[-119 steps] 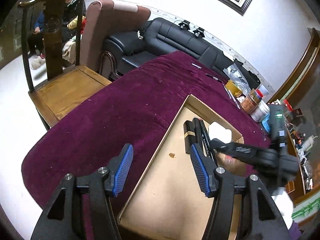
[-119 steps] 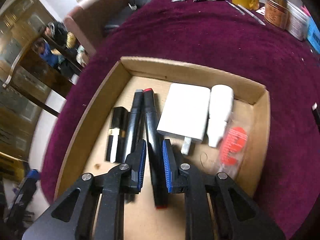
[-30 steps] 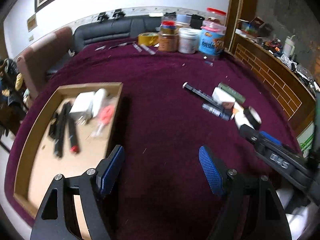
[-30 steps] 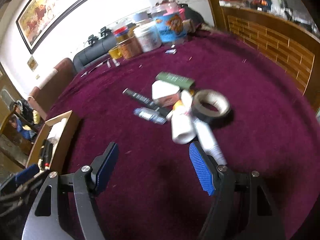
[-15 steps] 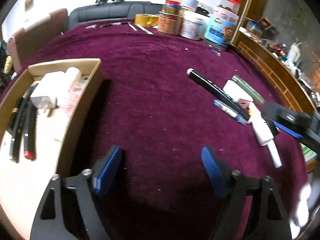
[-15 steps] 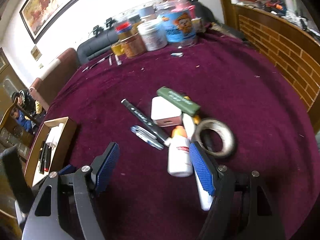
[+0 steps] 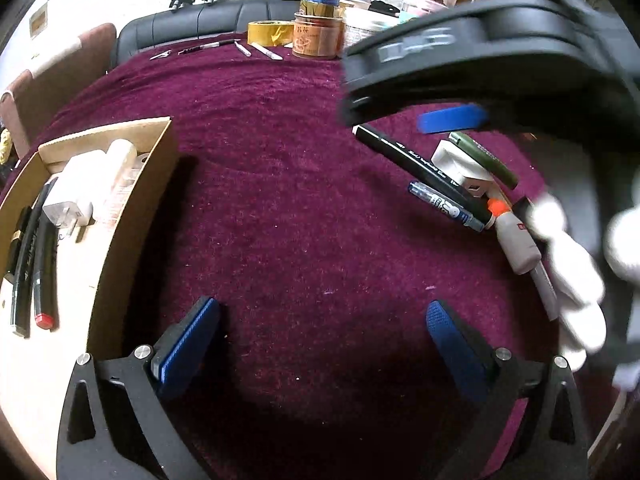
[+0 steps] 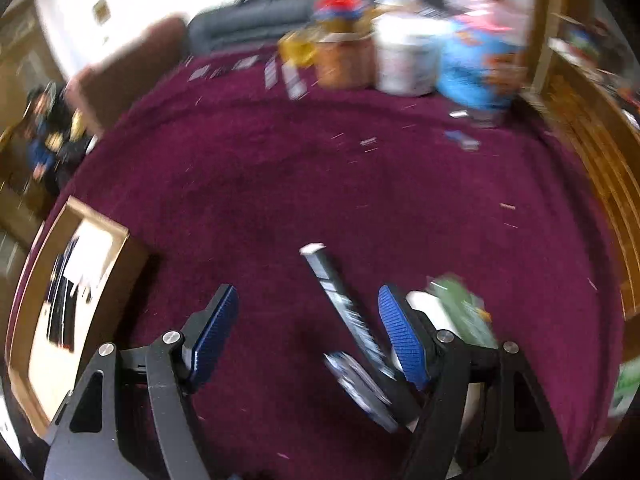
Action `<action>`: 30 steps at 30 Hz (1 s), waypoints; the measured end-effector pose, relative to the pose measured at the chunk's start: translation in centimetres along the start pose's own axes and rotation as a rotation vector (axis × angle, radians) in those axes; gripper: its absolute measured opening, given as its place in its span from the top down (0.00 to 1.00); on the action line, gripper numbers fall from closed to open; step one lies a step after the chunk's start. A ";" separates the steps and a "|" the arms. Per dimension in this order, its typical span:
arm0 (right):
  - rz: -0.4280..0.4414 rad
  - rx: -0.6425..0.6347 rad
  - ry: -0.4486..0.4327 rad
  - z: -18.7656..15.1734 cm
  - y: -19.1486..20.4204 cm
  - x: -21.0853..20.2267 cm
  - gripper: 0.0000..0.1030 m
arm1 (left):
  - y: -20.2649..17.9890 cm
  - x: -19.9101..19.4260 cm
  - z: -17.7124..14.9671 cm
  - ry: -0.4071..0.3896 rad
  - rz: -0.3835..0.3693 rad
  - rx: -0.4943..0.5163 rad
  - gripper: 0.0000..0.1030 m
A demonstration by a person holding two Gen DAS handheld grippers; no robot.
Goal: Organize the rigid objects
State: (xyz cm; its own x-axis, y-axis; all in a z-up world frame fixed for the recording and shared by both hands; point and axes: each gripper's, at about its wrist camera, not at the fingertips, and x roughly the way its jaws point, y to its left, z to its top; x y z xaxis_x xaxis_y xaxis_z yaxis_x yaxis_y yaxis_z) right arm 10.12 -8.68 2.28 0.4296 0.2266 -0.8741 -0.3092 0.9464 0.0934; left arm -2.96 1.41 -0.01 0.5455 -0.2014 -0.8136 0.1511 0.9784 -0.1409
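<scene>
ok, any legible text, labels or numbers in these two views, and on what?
None reads cleanly.
Brown round jar: characters on its orange label, too small.
Long black marker: white print, too small.
Clear blue pen: white print, blurred.
Small white bottle: red label, too small.
Right wrist view: everything motion-blurred.

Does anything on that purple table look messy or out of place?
Yes: a heap at the right. A black marker, blue pen, white charger, green stick and glue bottle lie crisscrossed, while the box holds its things side by side.
</scene>
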 end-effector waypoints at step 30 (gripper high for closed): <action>0.492 0.350 0.195 -1.7 -3.2 0.5 0.79 | 0.4 0.1 0.2 -0.008 -0.024 -0.014 0.02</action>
State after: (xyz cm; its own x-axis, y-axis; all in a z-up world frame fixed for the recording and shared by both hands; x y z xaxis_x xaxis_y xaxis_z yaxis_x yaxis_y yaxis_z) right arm 9.90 -11.93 0.73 0.1354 0.6394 -0.7569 -0.1208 0.7689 0.6279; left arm -2.69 1.82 0.01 0.5484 -0.2249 -0.8054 0.1522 0.9739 -0.1683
